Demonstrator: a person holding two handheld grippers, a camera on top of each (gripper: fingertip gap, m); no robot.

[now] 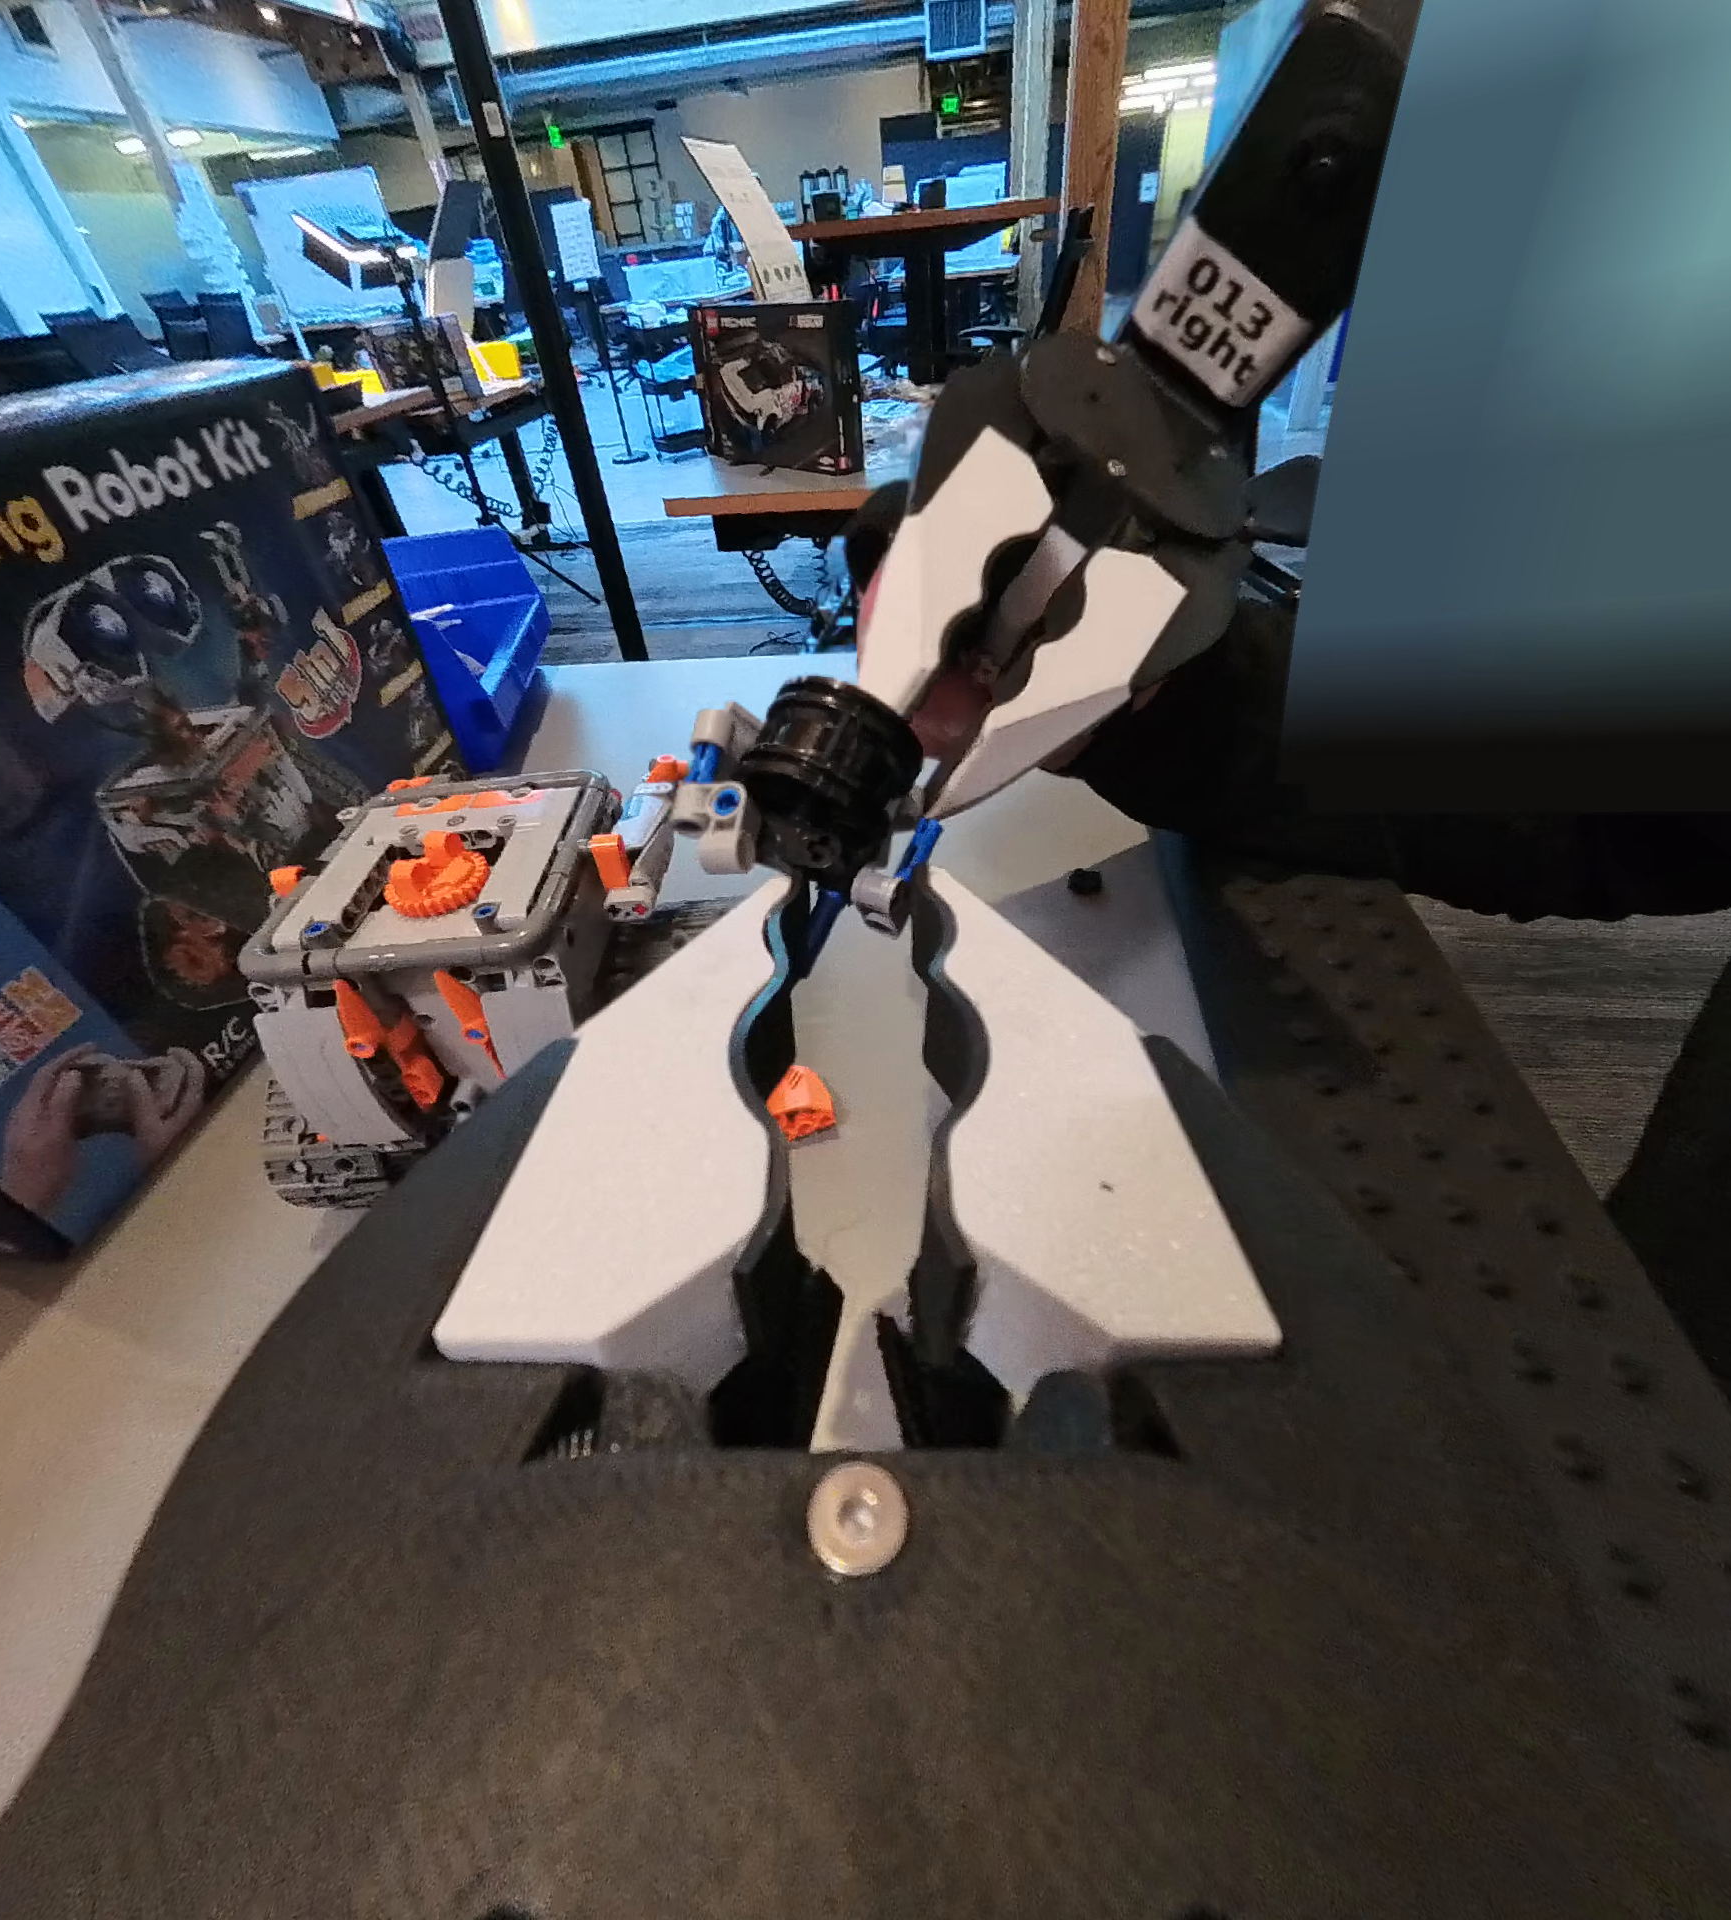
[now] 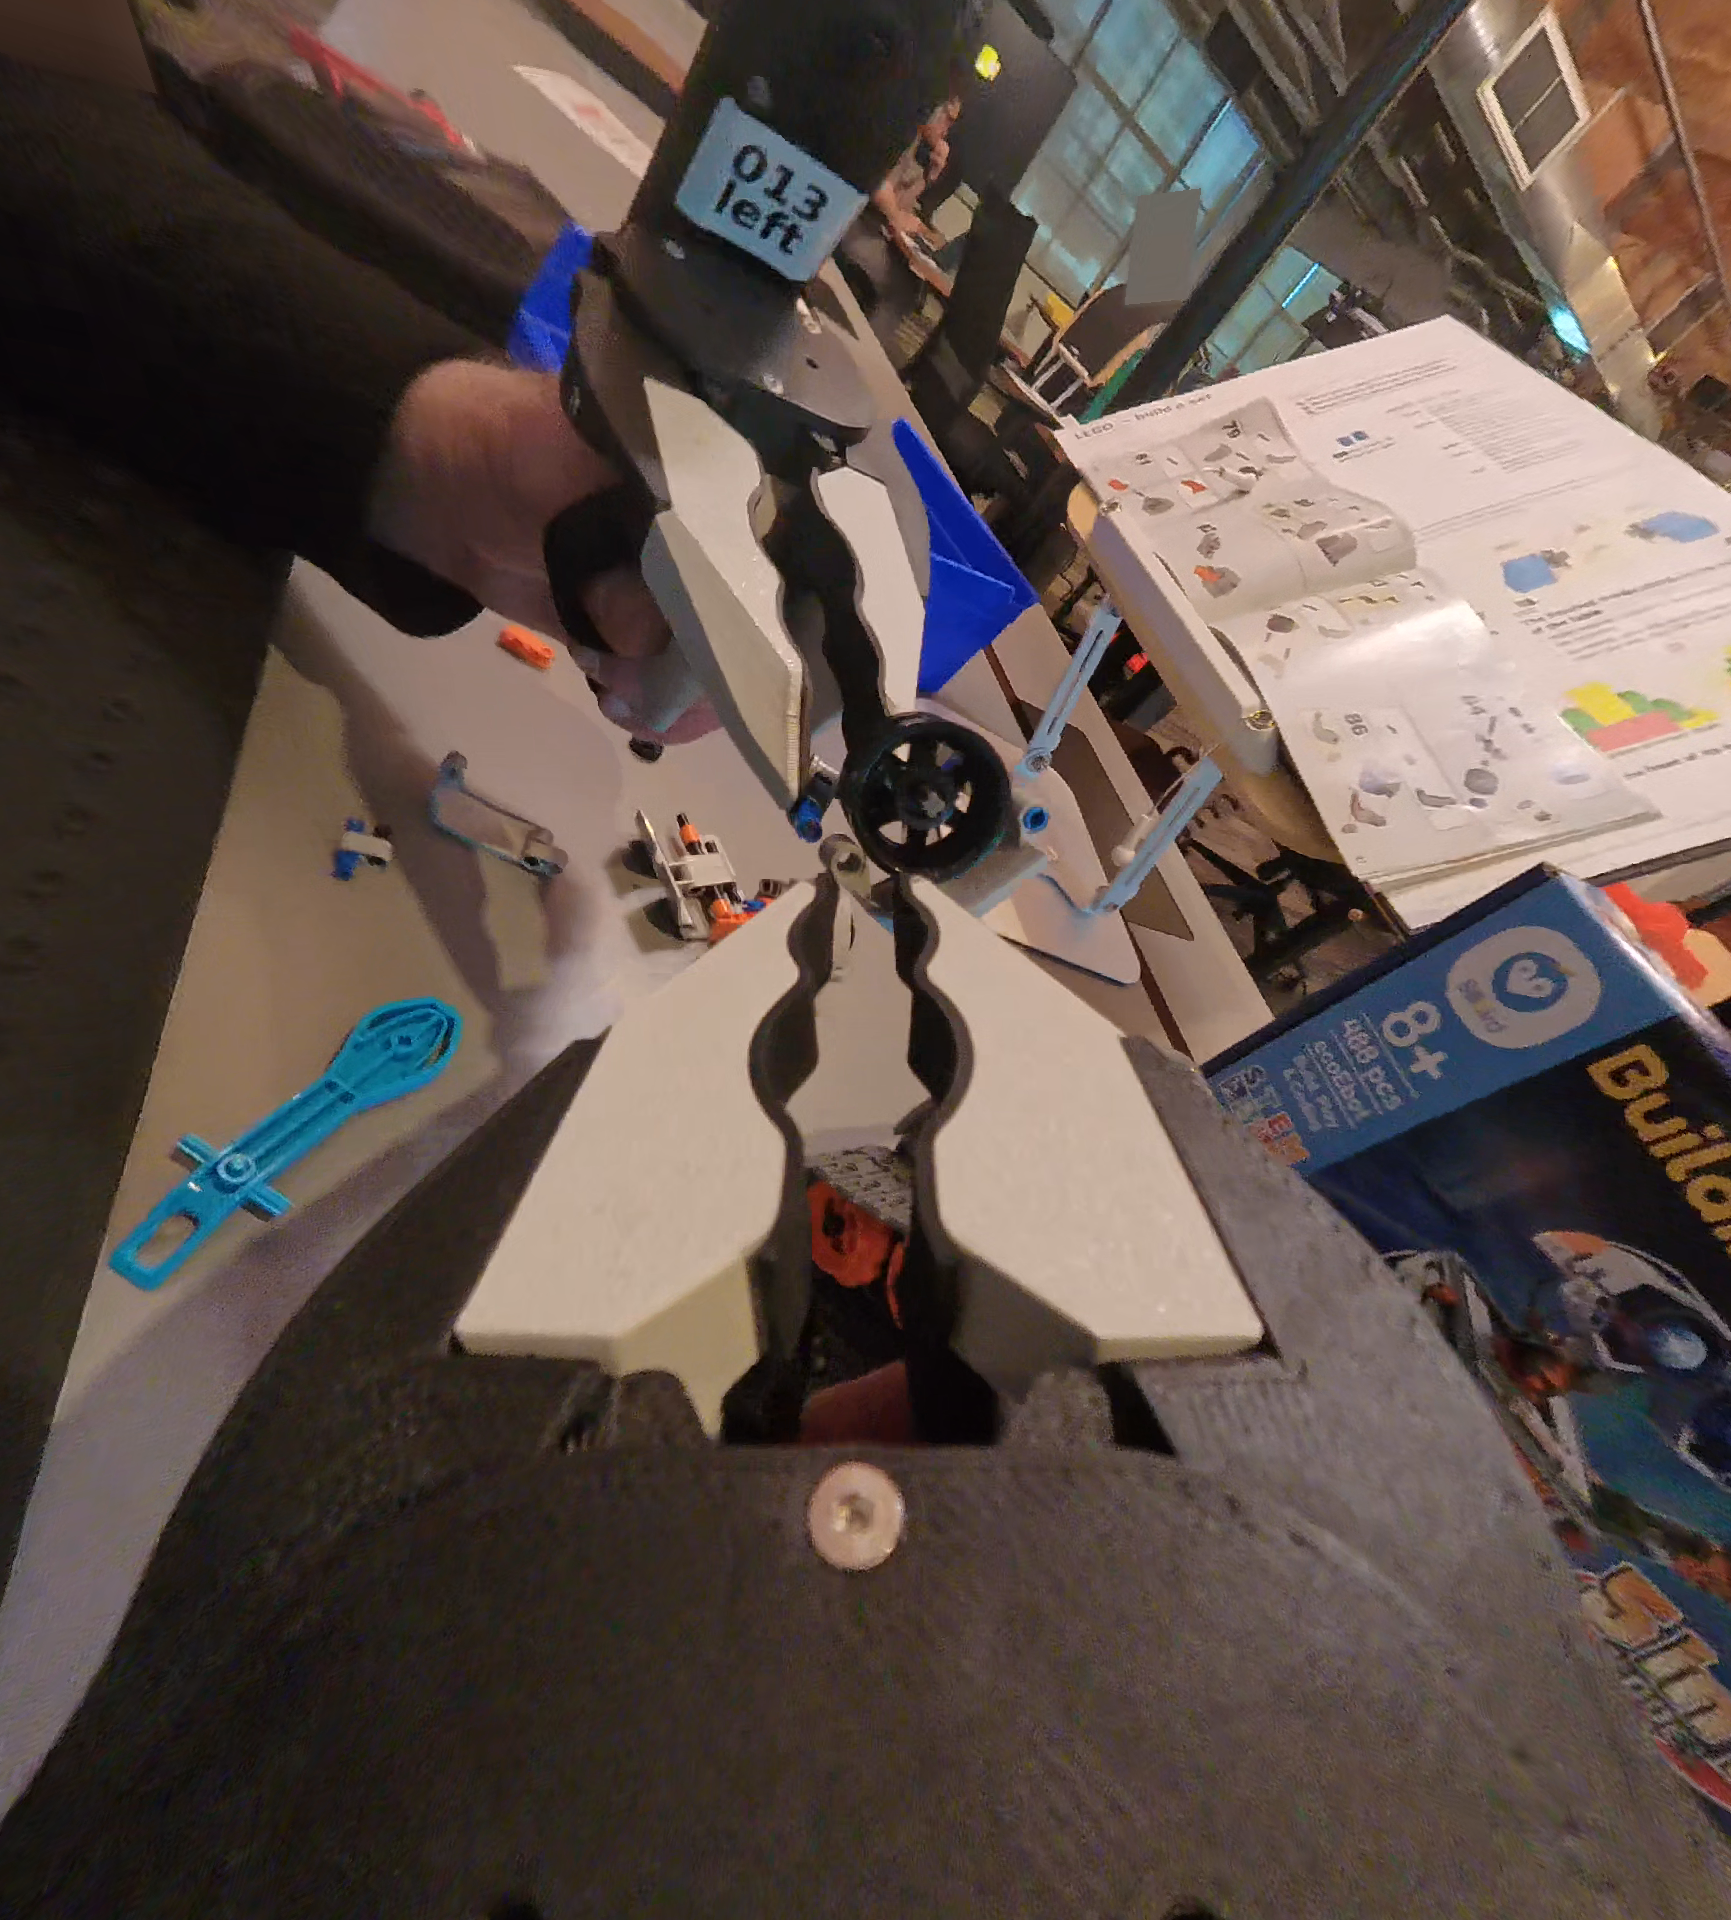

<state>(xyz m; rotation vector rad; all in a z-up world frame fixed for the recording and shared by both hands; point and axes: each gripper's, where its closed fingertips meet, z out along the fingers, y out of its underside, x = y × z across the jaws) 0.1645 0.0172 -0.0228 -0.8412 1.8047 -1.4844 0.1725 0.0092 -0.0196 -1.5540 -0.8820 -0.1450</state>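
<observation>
Two grippers meet on one small brick assembly carrying a black wheel (image 1: 825, 774): the left gripper (image 1: 845, 894) pinches its blue-and-grey lower end at 12 o'clock of its own view, while the right gripper (image 1: 928, 774) closes on the wheel side from 1 o'clock. At 9 o'clock from the wheel, a grey-and-orange brick robot body (image 1: 414, 935) stands on the white table (image 1: 632, 707) beside a dark kit box (image 1: 113, 644), and a loose orange piece (image 1: 804, 1107) lies between the left fingers (image 1: 653, 1122). Across the table at 9 o'clock in the right wrist view lies a turquoise tool (image 2: 289, 1132).

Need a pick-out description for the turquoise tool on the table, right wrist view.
Start at the grey tabletop, left of the right gripper. Nearer the camera than the scattered small grey and orange parts lies the turquoise tool. It is the only turquoise piece: flat, long-handled, with an oval openwork head.
</observation>
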